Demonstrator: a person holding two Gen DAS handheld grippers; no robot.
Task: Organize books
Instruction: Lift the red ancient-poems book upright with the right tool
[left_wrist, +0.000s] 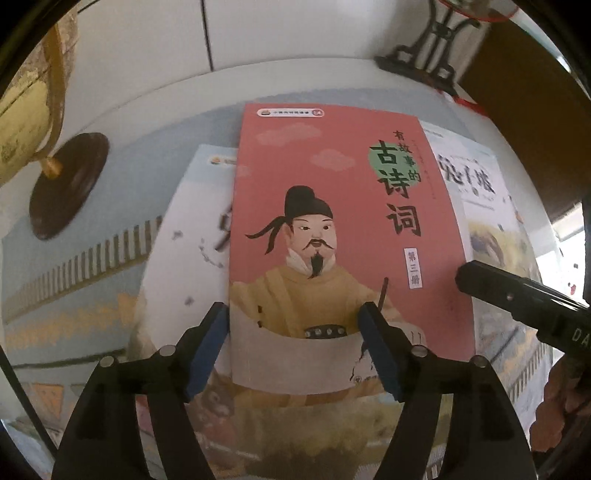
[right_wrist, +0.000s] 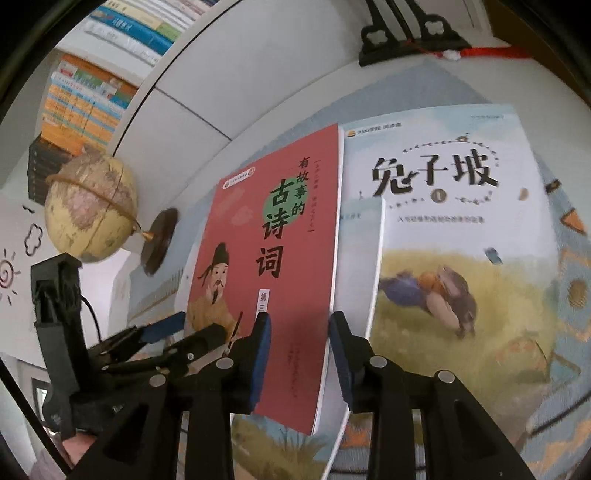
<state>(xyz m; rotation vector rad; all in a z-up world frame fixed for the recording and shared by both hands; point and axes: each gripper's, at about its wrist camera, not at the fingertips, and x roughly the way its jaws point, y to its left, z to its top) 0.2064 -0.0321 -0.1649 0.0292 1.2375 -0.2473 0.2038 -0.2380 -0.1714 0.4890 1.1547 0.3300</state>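
left claw (left_wrist: 293, 317) spread | right claw (right_wrist: 299, 328) spread | one red book (left_wrist: 332, 206) | two white books (right_wrist: 443, 221)

Illustrated mat (left_wrist: 74, 266): white book (right_wrist: 461, 221), globe (right_wrist: 92, 206).

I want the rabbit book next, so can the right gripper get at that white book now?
Probably yes. The white book lies face up right of the right gripper, most of its cover bare. Only its left side is overlapped, and the edge of the red book sits between the open jaws.
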